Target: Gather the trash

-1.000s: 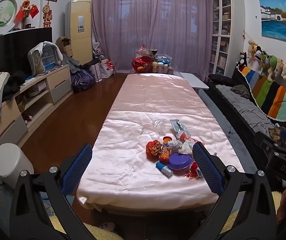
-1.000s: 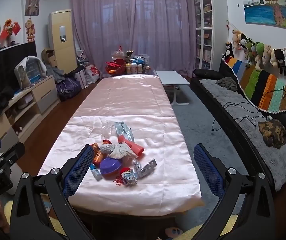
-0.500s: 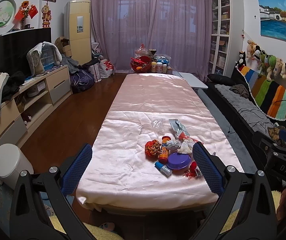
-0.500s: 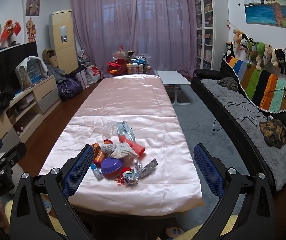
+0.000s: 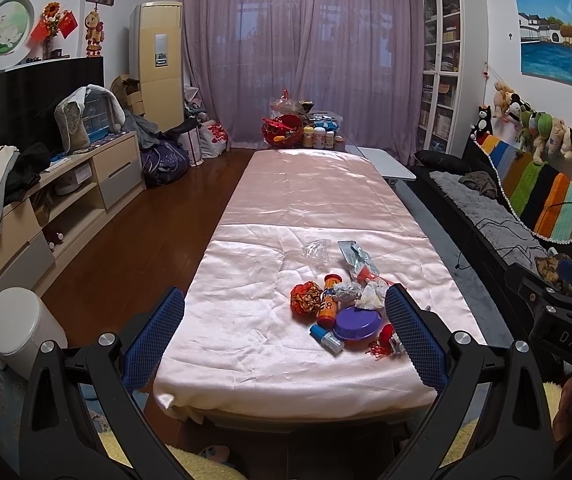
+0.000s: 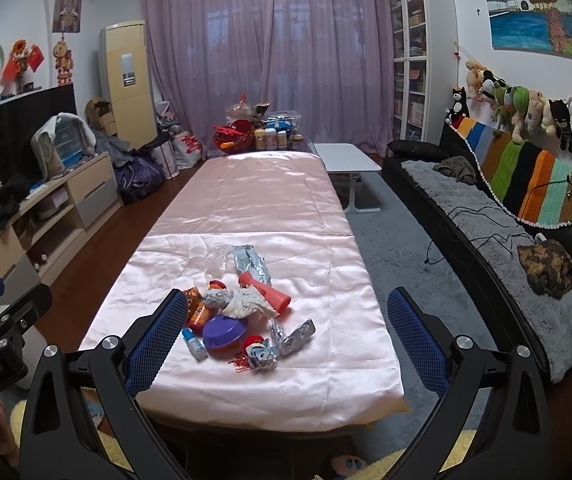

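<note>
A squat white cylindrical plastic bin stands on the brown wood floor, left of the long table draped in glossy, creased pink satin. The left gripper hangs before the table's near end, its blue waffle-textured pads spread wide apart and empty. The trash lies heaped on the near right part of the cloth: a crumpled red-and-gold foil ball, an orange cylindrical bottle lying beside it, a shallow round purple plastic lid, a small blue-capped tube, wadded white tissue, a red plastic cone, and a flat silver foil packet. The right gripper likewise stands wide apart, holding nothing, short of the pile.
</note>
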Available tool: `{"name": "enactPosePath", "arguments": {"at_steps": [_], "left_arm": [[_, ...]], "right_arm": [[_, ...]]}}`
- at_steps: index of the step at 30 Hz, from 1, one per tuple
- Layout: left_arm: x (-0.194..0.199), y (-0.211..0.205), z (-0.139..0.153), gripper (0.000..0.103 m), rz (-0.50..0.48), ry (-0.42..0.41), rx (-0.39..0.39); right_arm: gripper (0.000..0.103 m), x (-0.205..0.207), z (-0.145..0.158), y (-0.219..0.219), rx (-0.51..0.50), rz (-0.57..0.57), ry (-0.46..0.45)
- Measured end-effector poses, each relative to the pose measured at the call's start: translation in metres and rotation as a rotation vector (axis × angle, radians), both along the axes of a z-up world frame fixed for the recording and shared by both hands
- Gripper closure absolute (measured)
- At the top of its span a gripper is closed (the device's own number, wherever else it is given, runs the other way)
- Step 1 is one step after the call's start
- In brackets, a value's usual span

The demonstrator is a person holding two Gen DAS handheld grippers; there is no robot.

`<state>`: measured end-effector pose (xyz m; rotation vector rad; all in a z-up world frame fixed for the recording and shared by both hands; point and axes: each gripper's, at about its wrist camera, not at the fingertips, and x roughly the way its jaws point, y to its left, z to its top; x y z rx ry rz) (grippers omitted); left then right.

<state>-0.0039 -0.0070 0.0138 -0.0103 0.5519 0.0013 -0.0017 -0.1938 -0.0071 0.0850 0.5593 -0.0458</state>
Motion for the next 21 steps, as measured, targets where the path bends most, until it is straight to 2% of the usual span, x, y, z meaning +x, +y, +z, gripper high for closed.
{"name": "enactPosePath", "arguments": {"at_steps": [21], "left_arm": [[-0.0012,-0.0003,0.0014,0.008,0.0,-0.004,0.001]], "right_arm": [[0.003,-0.0006,-0.0004,0.0006,-0.001,-0.001,-0.002]]}}
